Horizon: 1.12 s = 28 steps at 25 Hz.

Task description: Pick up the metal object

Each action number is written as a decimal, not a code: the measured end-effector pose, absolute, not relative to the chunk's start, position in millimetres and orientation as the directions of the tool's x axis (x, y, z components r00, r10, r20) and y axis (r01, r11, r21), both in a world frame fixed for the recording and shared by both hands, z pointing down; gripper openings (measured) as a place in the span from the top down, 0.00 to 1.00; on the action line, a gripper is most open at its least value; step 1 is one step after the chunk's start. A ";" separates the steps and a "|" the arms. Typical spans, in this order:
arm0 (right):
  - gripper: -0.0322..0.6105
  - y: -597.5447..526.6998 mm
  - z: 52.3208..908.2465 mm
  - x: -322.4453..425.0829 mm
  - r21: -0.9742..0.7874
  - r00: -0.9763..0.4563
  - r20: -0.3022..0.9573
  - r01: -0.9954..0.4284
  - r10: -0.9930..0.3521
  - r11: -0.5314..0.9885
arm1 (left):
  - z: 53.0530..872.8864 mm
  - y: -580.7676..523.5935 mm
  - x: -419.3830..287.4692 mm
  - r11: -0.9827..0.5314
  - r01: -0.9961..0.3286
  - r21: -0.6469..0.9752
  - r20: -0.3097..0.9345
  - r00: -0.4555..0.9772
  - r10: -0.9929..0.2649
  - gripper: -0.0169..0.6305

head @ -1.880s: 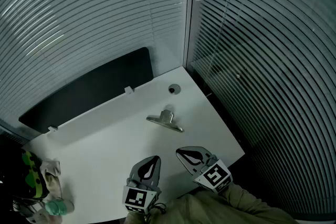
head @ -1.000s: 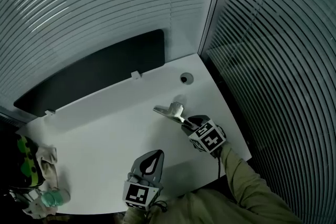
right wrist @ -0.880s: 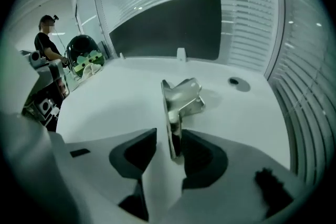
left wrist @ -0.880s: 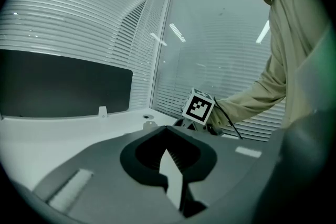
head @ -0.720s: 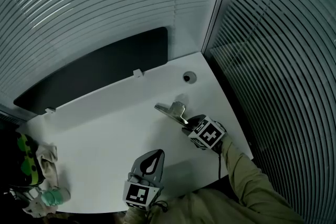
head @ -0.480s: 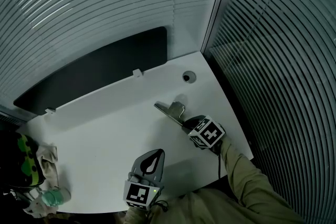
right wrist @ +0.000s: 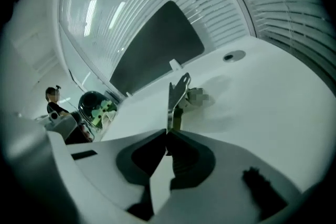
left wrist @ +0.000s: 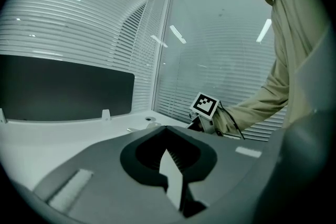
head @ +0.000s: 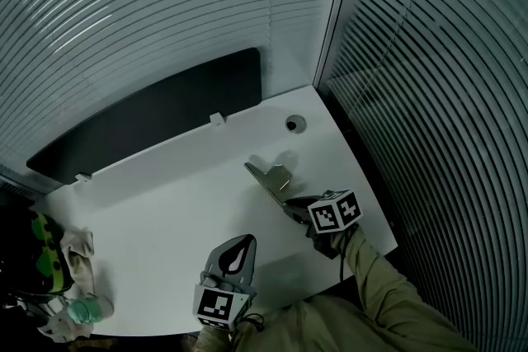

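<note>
The metal object, a flat grey bracket with a bent end, hangs just over the white table at its right side, casting a shadow behind it. My right gripper has the bracket's near end between its fingertips, and its jaws are closing on it. In the right gripper view the metal object sticks straight out from the right gripper, pinched edge-on. My left gripper rests near the table's front edge, jaws together and nothing in them; the left gripper view shows the same.
A round cable hole sits in the table's far right corner. A black panel runs along the back edge. At the far left lie a green and black helmet-like thing, a cloth and a teal bottle. Blinds stand behind and right.
My right gripper reached out to the metal object, closed its jaws on the near end and drew it back and up off the table. The left gripper stayed put.
</note>
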State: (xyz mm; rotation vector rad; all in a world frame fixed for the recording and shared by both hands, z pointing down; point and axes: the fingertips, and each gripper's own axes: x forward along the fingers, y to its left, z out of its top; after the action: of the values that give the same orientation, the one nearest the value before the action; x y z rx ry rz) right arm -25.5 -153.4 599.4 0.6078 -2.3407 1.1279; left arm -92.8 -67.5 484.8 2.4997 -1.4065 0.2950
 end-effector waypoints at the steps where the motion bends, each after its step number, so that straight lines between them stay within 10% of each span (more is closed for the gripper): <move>1: 0.91 -152.4 593.3 -25.9 -0.615 -0.806 0.555 -0.564 -0.205 0.552 | 484.3 -66.7 -93.2 -0.504 -0.856 0.114 0.293 0.514 -0.807 0.96; 28: 0.91 -45.3 431.6 3.1 -0.051 -0.748 0.205 -0.652 -0.631 0.757 | 442.8 -29.2 -68.8 -0.567 -0.823 0.048 0.214 0.562 -0.799 0.96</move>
State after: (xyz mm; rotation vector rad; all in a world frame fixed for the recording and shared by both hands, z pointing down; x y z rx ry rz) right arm 3.1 -45.3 431.6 1.0229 -2.7777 0.1778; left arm -68.8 -29.2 442.8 2.6487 -1.3833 0.2540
